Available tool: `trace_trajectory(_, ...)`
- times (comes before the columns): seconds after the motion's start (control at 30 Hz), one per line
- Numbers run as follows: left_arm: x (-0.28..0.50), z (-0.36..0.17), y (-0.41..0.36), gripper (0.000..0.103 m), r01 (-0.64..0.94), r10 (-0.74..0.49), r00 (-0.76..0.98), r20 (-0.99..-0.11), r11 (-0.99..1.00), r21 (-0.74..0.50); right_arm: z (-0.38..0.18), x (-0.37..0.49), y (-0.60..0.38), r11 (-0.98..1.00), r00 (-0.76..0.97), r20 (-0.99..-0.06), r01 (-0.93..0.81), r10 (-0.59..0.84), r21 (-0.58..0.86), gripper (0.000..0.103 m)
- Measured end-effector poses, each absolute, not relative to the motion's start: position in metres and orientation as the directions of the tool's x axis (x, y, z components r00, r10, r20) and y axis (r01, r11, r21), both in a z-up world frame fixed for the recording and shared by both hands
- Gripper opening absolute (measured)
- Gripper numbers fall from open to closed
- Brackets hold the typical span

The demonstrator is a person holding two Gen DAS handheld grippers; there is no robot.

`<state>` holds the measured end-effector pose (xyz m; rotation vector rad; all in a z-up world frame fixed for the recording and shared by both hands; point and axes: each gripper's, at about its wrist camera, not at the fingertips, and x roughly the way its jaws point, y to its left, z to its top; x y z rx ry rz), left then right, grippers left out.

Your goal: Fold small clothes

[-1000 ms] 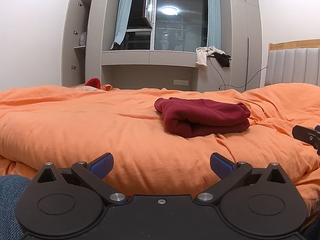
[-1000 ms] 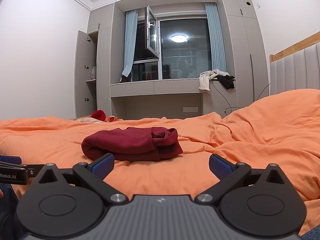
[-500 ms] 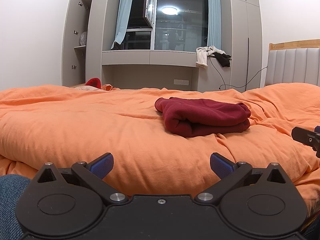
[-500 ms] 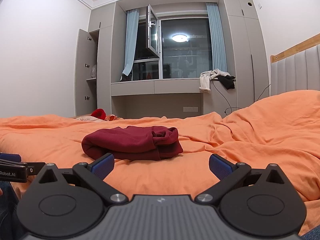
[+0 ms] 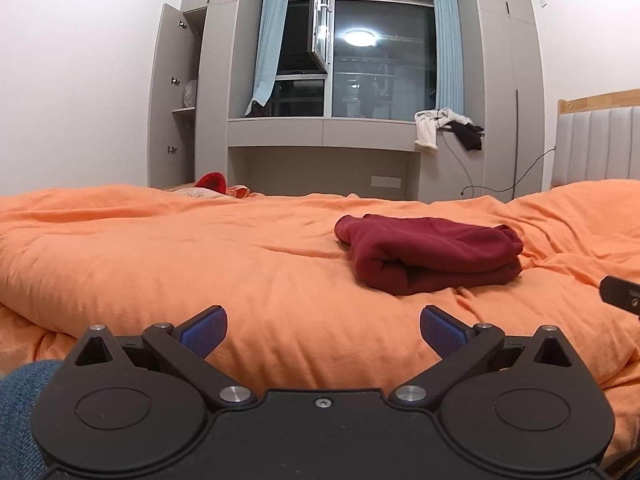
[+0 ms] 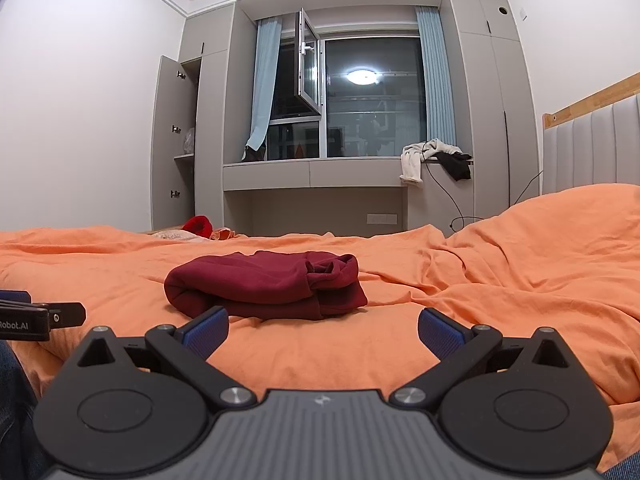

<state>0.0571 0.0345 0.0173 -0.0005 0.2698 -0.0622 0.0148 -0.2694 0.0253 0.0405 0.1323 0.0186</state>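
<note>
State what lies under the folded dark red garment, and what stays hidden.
The dark red garment rests directly on the orange duvet. The patch of duvet beneath it is covered, so anything trapped there cannot be seen.

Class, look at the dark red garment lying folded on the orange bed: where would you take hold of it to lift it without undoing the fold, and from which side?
Grip the thick rounded fold at the near-left end of the red garment, coming in low from the front. There the layers wrap together into one roll, so a pinch probably catches them all; the right end shows loose, separate edges. Both claws, left and right, are open and apart from it.

Fleecy matt garment (image 5: 430, 254); creased cotton duvet (image 5: 200, 256)
</note>
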Motion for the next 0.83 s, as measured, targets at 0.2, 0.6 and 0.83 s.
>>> trace_trajectory(0.2,0.0574,0.0177,0.0339,0.103,0.058,-0.058,0.961,-0.271,0.998,-0.010,0.0252,0.0146,-0.2694,0.999,0.991,-0.132,-0.015,0.021,0.041,0.103)
trace_trajectory(0.6,0.0594,0.0167,0.0308,0.103,0.060,-0.059,0.963,-0.264,0.998,-0.005,0.0254,0.0146,-0.2731,0.999,0.991,-0.134,-0.019,0.023,0.035,0.103)
trace_trajectory(0.83,0.0597,0.0152,0.0307,0.103,0.058,-0.056,0.961,-0.270,0.998,0.000,0.0254,0.0146,-0.2729,0.999,0.991,-0.134,-0.019,0.023,0.034,0.103)
